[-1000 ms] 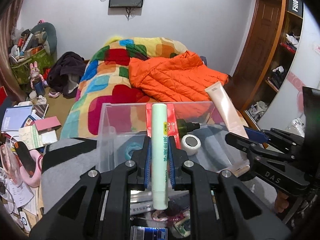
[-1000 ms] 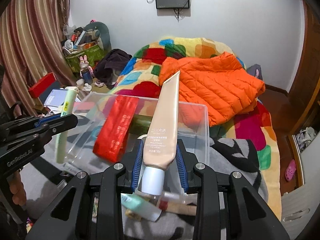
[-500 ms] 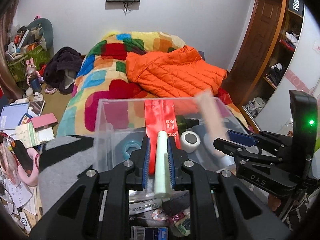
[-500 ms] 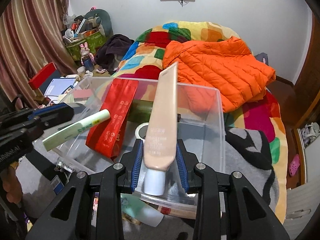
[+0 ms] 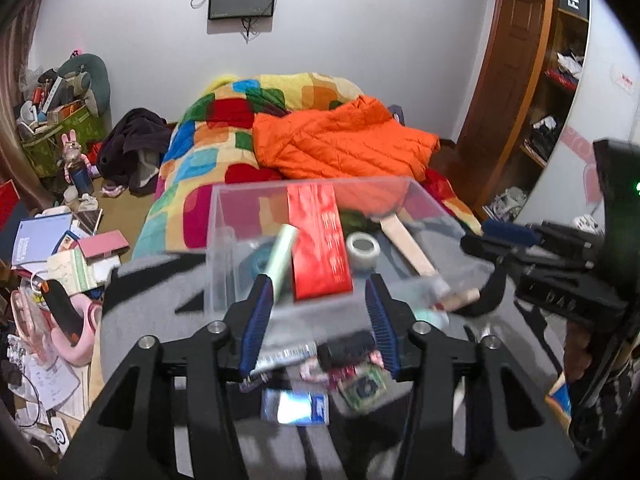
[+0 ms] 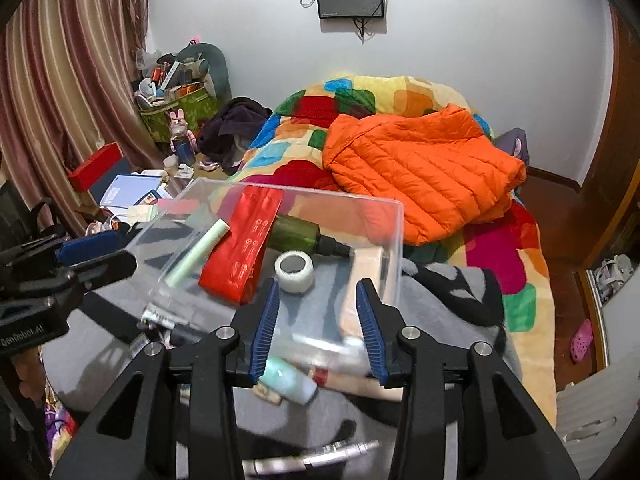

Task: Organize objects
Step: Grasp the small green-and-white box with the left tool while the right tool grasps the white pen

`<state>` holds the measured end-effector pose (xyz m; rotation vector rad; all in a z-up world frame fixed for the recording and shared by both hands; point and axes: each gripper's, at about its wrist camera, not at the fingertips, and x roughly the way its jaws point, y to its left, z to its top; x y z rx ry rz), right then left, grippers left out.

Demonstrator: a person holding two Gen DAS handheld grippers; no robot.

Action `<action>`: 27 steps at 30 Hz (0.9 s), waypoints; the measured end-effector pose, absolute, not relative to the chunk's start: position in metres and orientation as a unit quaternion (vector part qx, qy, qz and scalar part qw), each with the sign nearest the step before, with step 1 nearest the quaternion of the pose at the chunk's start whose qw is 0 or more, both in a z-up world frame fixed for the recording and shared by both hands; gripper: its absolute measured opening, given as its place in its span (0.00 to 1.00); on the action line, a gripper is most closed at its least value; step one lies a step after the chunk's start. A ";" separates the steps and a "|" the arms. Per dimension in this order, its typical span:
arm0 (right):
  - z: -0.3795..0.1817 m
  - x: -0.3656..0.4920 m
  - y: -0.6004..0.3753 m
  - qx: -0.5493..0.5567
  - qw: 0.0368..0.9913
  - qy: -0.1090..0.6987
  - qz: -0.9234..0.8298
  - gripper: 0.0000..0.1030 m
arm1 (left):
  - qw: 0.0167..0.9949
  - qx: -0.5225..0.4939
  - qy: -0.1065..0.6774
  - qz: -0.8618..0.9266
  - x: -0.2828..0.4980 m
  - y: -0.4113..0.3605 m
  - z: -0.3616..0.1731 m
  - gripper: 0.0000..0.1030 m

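Now both grippers stand open and empty before the clear plastic box.
Inside the box lie the pale green tube at its left side, the red pouch in its middle, the beige tube along its right wall; left gripper and right gripper have their fingers spread wide, holding nothing.

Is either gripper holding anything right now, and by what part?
Nothing held: left gripper and right gripper both open; green tube and beige tube lie in the clear bin.

Bin top open; floor crowded, seemingly gap by tape.
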<state>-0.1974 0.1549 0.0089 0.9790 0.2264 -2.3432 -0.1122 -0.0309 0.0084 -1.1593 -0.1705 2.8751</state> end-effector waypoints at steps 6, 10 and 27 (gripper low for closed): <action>-0.004 -0.180 0.171 0.380 0.288 0.087 -0.875 0.39 | 0.026 -0.408 -0.062 0.911 -0.097 -0.017 -0.020 0.50; -0.023 -0.175 0.184 0.414 0.288 0.063 -0.861 0.41 | 0.033 -0.431 -0.077 0.899 -0.093 -0.009 -0.039 0.50; -0.079 -0.151 0.187 0.500 0.271 -0.006 -0.823 0.49 | 0.021 -0.458 -0.074 0.885 -0.101 0.019 -0.081 0.39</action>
